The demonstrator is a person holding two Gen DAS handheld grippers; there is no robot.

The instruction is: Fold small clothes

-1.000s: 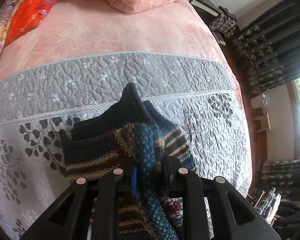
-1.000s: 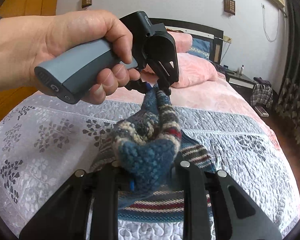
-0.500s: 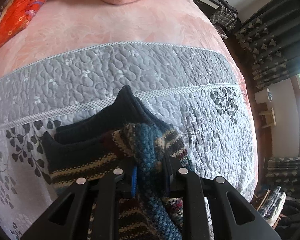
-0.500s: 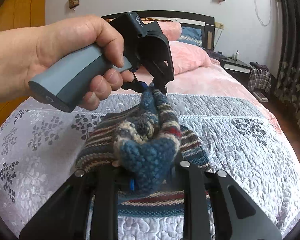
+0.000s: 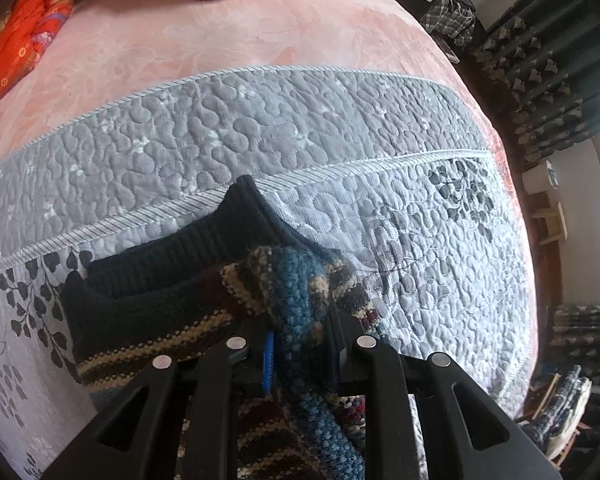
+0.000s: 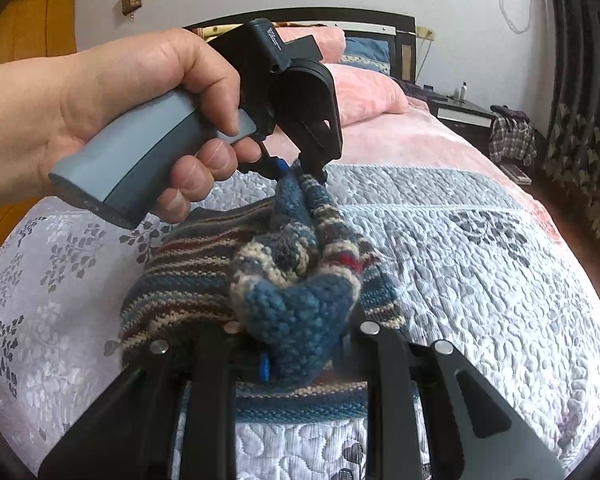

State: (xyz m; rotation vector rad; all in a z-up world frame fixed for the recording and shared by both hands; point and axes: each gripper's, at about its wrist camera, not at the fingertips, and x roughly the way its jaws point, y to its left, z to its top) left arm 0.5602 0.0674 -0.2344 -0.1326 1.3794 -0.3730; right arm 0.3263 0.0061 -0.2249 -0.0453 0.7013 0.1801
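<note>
Sweater [image 6: 204, 272] sagged lower onto quilt [image 6: 480, 280]; L gripper [image 6: 300, 168] & R gripper [image 6: 300, 356] jaws both clamped on knit folds.

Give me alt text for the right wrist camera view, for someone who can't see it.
Two claws pinch one striped knit garment above a grey quilted bedspread: the right claw grips a bunched blue fold up close, while the left claw, held in a hand, clamps another part farther back. Pink pillows lie behind.
</note>
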